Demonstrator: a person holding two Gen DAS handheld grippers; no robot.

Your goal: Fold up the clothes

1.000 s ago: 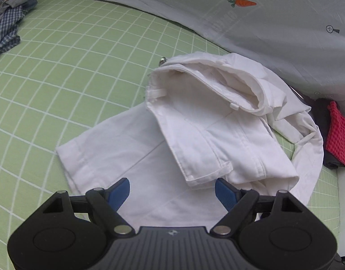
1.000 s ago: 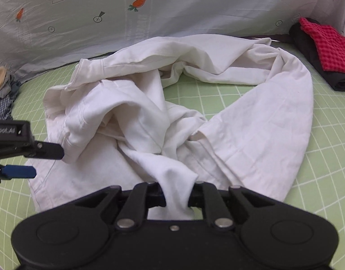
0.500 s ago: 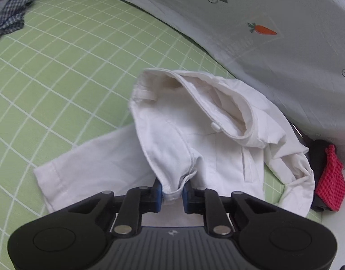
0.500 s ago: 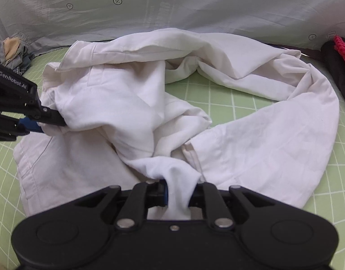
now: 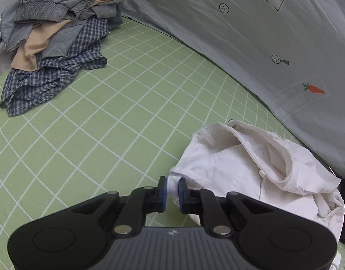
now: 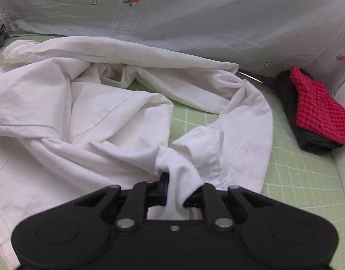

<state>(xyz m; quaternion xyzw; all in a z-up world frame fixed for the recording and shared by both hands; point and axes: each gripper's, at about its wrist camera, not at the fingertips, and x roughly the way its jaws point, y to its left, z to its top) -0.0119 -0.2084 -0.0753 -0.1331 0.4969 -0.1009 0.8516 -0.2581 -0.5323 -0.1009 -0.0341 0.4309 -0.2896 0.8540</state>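
Left wrist view shows the white garment (image 5: 251,168) lying crumpled on the green grid mat (image 5: 116,123), close against the pale printed sheet (image 5: 240,45) that backs the mat. The left gripper (image 5: 171,189) has its blue pads closed to a narrow gap on a hem corner at the garment's near-left edge. In the right wrist view the right gripper (image 6: 174,193) is pinched on a bunched fold of the same garment (image 6: 105,117), cloth spilling between its fingers. Judging by the twisted, looping lay of the fabric, folding of this piece has hardly begun: it probably needs spreading flat before any fold. To the garment's far left sits a loose heap of grey, tan and checked clothes (image 5: 53,40), seemingly unfolded; to its right rests a red checked cloth on a dark folded item (image 6: 312,112), possibly finished. What kind of garment it is cannot be told, its lower edge is cut off behind the gripper bodies, and the right gripper's pads are mostly buried in cloth.
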